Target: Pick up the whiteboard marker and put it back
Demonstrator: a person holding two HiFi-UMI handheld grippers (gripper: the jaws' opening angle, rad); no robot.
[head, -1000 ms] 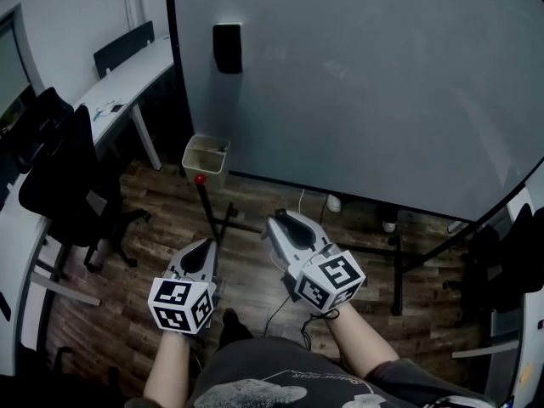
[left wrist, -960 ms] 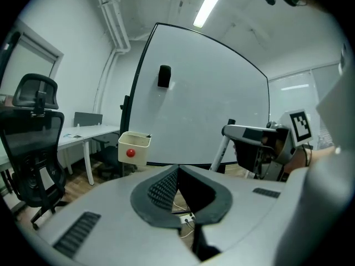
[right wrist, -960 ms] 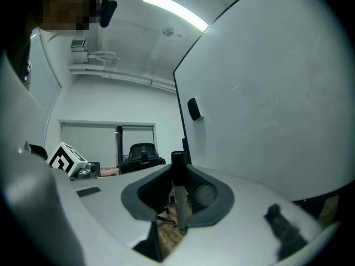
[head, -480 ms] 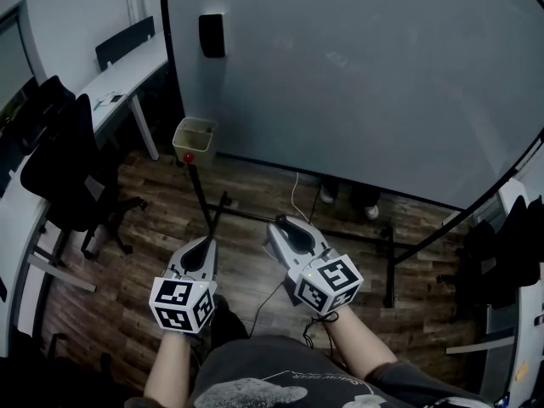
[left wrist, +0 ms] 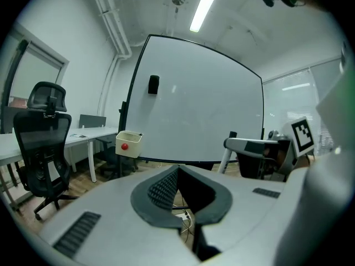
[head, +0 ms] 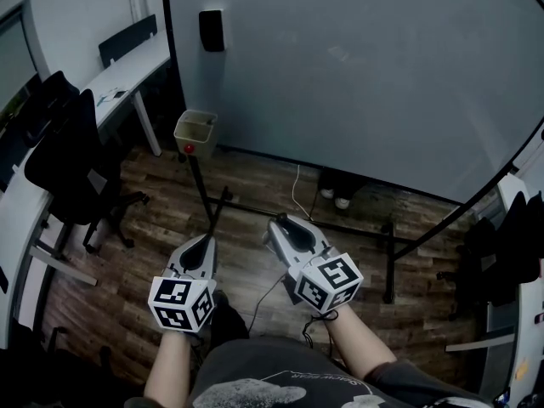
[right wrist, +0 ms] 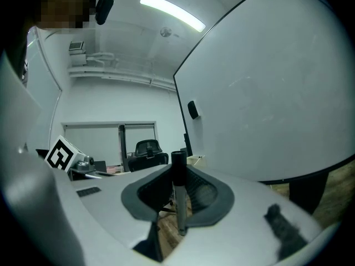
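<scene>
The right gripper's (right wrist: 178, 173) jaws clamp the marker (right wrist: 178, 204) upright, cap on top. The left gripper's (left wrist: 177, 173) jaws sit together, empty. The cream box (head: 195, 131) beside the whiteboard (head: 365, 75) looks like its home; a firm grip and a level approach would help.

No readable words, brands or numbers anywhere. Only black-and-white square code patterns on the marker cube (head: 180, 303) of the left gripper (head: 197, 241) and on that of the right gripper (head: 286, 222). Pale print on the dark shirt (head: 255, 372), too blurred to read.
</scene>
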